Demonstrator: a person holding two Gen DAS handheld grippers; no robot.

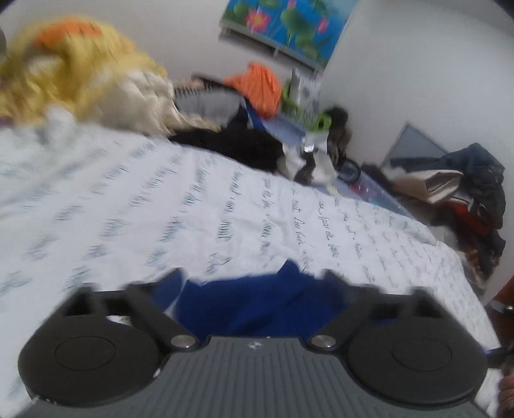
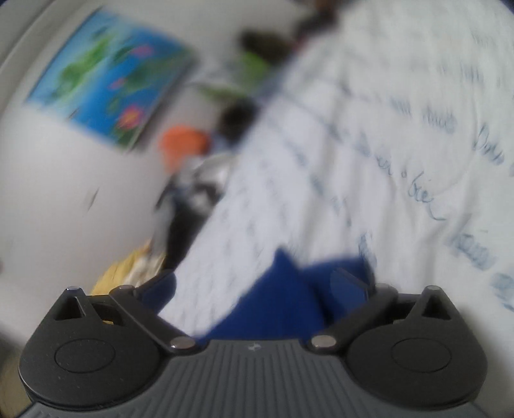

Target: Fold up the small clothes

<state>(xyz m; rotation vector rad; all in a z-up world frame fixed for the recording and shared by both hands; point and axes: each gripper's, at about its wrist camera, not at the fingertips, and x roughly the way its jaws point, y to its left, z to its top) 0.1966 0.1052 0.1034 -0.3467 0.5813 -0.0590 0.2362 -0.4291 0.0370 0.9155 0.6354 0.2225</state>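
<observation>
A dark blue garment [image 1: 257, 305] lies bunched on the white bed sheet with script print [image 1: 192, 199], right in front of my left gripper [image 1: 253, 283]. The left fingers are spread wide, one on each side of the cloth. In the right wrist view the same blue garment [image 2: 279, 305] lies between the spread fingers of my right gripper [image 2: 266, 286]. A blue finger pad [image 2: 350, 286] shows on the right. Both views are blurred by motion, and I cannot tell whether the pads touch the cloth.
A heap of yellow and cream fabric [image 1: 80, 80] sits at the back left of the bed. Orange, grey and black clothes [image 1: 250, 96] pile against the wall. More clothes and bags [image 1: 465, 193] lie at the right. A flower poster [image 1: 289, 22] hangs on the wall.
</observation>
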